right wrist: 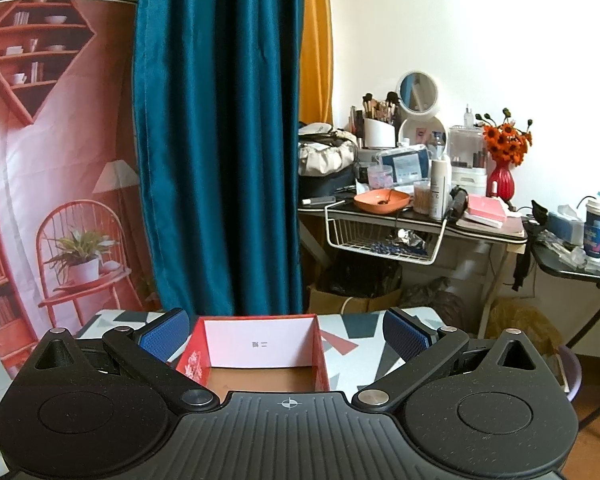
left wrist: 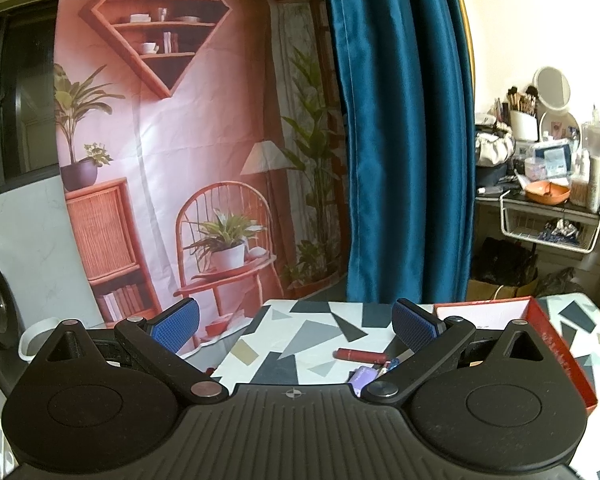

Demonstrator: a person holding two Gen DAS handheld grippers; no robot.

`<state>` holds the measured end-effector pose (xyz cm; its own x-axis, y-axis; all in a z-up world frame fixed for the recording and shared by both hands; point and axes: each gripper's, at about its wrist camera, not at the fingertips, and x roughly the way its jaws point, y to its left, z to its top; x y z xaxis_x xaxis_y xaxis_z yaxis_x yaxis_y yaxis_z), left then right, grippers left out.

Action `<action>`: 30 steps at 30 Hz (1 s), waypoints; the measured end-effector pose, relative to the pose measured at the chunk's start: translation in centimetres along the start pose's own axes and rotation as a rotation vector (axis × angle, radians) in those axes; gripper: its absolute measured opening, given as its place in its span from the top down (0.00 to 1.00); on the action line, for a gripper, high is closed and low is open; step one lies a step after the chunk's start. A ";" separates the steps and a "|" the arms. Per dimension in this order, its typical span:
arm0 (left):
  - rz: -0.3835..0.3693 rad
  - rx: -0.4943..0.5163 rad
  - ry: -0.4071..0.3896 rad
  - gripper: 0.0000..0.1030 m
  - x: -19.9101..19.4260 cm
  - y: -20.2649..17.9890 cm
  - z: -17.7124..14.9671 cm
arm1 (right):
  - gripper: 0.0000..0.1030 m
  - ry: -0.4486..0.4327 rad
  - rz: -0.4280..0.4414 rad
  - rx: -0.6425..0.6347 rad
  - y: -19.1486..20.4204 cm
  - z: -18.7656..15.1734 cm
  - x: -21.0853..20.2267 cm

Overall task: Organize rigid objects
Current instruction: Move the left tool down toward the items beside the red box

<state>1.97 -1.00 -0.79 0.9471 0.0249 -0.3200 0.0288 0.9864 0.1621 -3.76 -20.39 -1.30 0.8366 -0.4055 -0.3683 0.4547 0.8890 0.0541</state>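
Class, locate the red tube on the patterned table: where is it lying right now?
In the left wrist view, the red tube lies flat on the patterned table, just left of the red box, beside a purple item.

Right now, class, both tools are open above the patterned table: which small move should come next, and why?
Probably lower the left tool onto the red tube and close on it. Its jaws stand wide open and empty, the tube lies loose on the table just ahead, and the red box beside it, in front of the right tool, shows nothing inside.
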 end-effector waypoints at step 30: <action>0.000 -0.043 0.266 0.00 17.2 -0.2 -6.7 | 0.64 0.435 0.002 0.031 -5.0 -9.6 20.4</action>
<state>16.11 0.30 -12.62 0.8296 0.0614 -0.5550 0.0096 0.9922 0.1241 8.08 -31.11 -17.95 0.6336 -0.2704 -0.7249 0.4678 0.8801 0.0806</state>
